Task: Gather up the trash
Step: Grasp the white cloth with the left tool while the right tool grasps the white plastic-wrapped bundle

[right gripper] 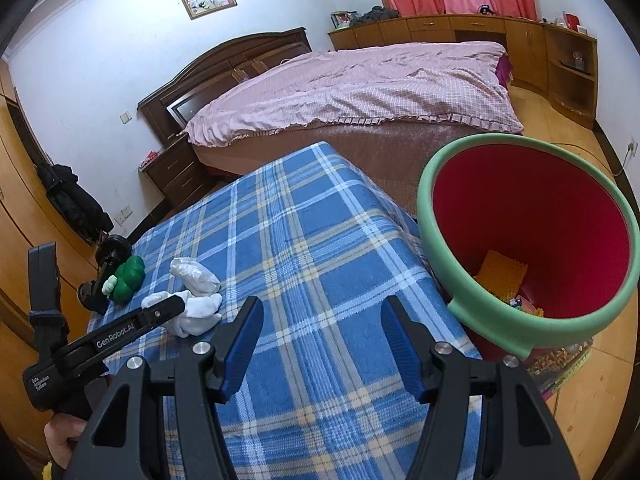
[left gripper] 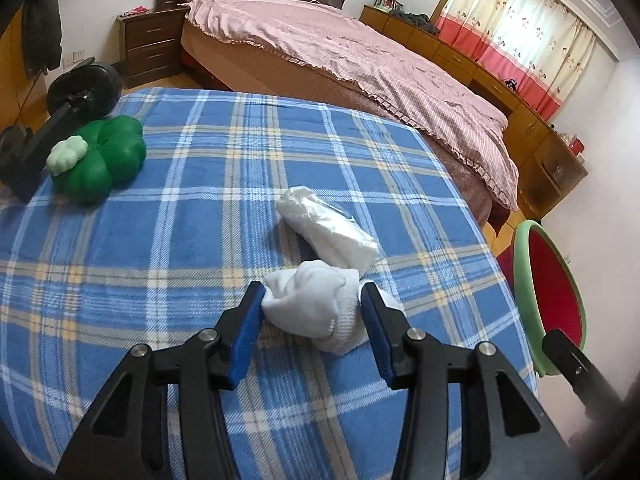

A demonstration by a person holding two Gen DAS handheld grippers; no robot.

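The left gripper (left gripper: 312, 312) reaches down over a table covered in a blue plaid cloth (left gripper: 160, 240), and a crumpled white tissue wad (left gripper: 316, 308) lies between its 2 blue-padded fingers (left gripper: 248, 340). The left pad touches the wad's edge, while the right pad stands just clear of it, with a sliver of cloth showing between them, so the jaws bracket the wad half open and do not clamp it. Just beyond the fingertips, touching the far side of that wad, lies a 2nd piece of trash, a white crumpled plastic wrapper (left gripper: 328, 232). Far off to the left of the fingers sits a green clover-shaped toy (left gripper: 104, 160) with a small pale clover on it, and a black stand (left gripper: 60, 120) rises beside it.

The right gripper (right gripper: 320, 340) hovers over bare plaid cloth with its 2 fingers (right gripper: 400, 344) set about half apart and nothing between them. To the right of its fingers, beside the table's edge, stands a red bin with a green rim (right gripper: 440, 240); some orange and mixed scraps lie at its bottom. To the left of these fingers, the left gripper's arm crosses the view toward the white wad.

A bed with a pink quilt (right gripper: 360, 92) fills the room beyond both tools.
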